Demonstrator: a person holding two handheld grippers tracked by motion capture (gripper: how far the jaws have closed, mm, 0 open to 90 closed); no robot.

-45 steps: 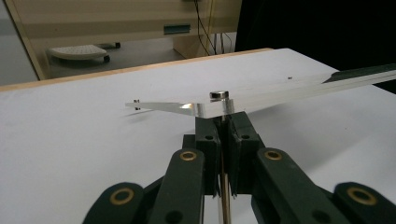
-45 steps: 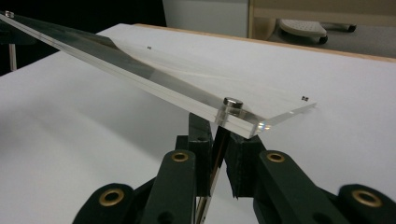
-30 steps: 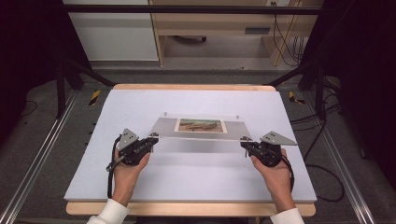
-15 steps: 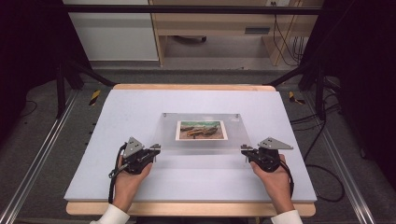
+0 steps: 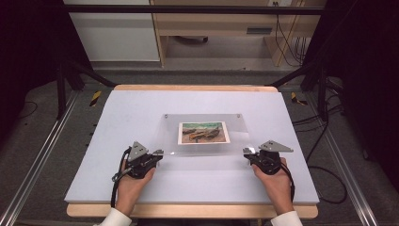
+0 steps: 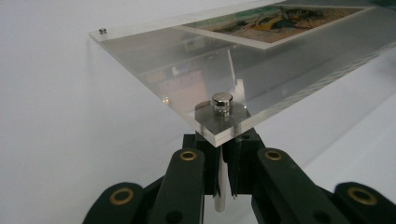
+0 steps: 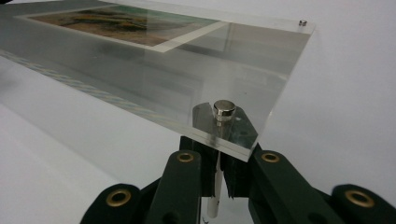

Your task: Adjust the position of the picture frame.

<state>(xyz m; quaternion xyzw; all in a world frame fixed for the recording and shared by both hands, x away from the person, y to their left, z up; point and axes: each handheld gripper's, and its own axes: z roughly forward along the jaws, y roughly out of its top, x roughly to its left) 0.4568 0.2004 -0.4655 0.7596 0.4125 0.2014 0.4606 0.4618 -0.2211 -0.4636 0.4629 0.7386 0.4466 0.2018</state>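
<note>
**Kid:** Jaws on both sides are squeezed tight, right? What are they pinching?

**Helper:** Yes. The left gripper (image 5: 157,153) is clamped on one near corner of the clear picture frame (image 5: 205,133), and the right gripper (image 5: 248,151) is clamped on the other near corner. The frame's flat corner sits just above each pair of jaws, and the rest of it stretches away from them.

**Kid:** Why hold it by the corners?

**Helper:** I think it keeps the jaws off the picture (image 5: 203,132) in the middle. With one grip on each side, the wide frame stays level and does not swing.

**Kid:** What is the shiny knob right above the left jaws?

**Helper:** That is a small metal stud (image 6: 222,101). The right side has one too (image 7: 224,109). They seem to pin the clear sheets together so the picture stays flat between them.

**Kid:** Is the frame lying on the white worktop (image 5: 117,122)?

**Helper:** The near edge looks lifted a bit at the jaws. If the far edge touches, I cannot tell.

**Kid:** Any words on it?

**Helper:** None that I can read. The picture shows brown shapes, maybe boats, under a green sky.
</note>
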